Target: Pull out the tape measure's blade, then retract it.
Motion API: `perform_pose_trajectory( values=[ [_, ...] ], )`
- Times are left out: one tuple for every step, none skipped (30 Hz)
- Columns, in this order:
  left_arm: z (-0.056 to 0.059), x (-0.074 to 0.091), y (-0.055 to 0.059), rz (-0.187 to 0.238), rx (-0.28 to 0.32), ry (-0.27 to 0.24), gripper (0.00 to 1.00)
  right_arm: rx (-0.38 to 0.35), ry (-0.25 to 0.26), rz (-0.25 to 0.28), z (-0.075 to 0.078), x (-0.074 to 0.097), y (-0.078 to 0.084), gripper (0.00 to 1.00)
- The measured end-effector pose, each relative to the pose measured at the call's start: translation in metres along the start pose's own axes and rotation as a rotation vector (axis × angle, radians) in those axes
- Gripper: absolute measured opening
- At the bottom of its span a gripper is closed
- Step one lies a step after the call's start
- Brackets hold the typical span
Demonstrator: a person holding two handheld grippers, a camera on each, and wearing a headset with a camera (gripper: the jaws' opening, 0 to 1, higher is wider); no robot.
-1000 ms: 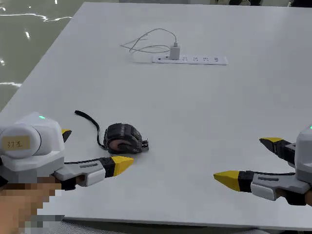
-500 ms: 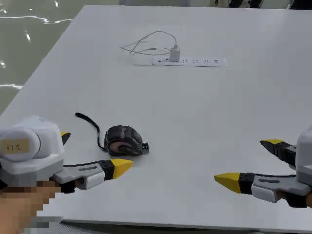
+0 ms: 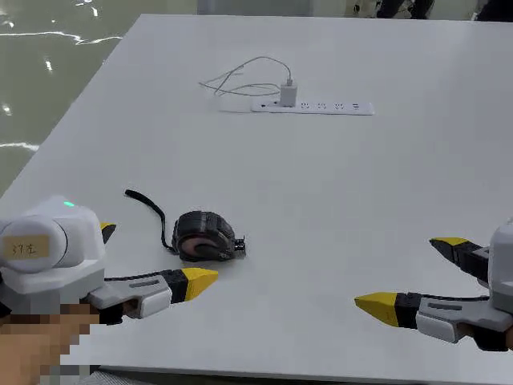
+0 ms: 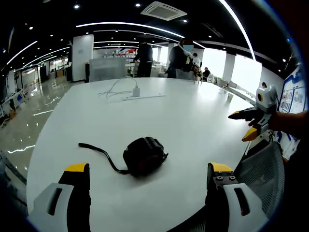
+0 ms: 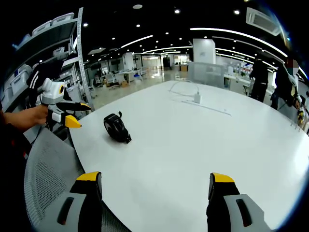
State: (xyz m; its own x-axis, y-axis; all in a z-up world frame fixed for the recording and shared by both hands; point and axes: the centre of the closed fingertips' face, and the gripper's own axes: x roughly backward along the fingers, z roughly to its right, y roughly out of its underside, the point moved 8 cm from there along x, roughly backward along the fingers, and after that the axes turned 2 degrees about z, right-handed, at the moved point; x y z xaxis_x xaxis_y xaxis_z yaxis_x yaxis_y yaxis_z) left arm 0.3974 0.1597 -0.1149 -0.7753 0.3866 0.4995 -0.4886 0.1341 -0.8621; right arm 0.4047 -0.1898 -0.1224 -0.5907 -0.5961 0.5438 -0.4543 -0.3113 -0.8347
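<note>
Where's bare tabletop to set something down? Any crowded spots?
Widest bare stretch of the white table: between the power strip and the right hand-held gripper, right of the tape measure. Crowded: near-left, tape measure and strap by the left hand-held gripper; far side, strip and cable.

One counter point(image 3: 337, 184) carries one tape measure point(image 3: 204, 237), one power strip point(image 3: 321, 107), one charger point(image 3: 288, 91) and one white cable point(image 3: 240, 87). Two tools: left tool point(image 3: 160, 253), right tool point(image 3: 398, 271).
</note>
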Motion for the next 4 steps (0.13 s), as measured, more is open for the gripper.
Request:
perform_pose_trajectory(
  values=[
    [0.0000,0.0001,0.0002,-0.001,0.001,0.000,0.99,-0.001,0.000,0.000,-0.0002,0.0001,0.0001,0.90],
    [0.0000,0.0001,0.0004,-0.003,0.000,-0.001,0.99,-0.001,-0.001,0.000,-0.0008,0.0004,0.0000,0.90],
    [0.0000,0.0001,0.0005,-0.003,0.000,-0.001,0.99,-0.001,-0.001,0.000,-0.0009,0.0005,0.0000,0.90],
    [0.0001,0.0001,0.0006,-0.004,0.000,-0.001,0.99,0.000,0.000,0.000,-0.0011,0.0005,-0.0001,0.90]
  ],
)
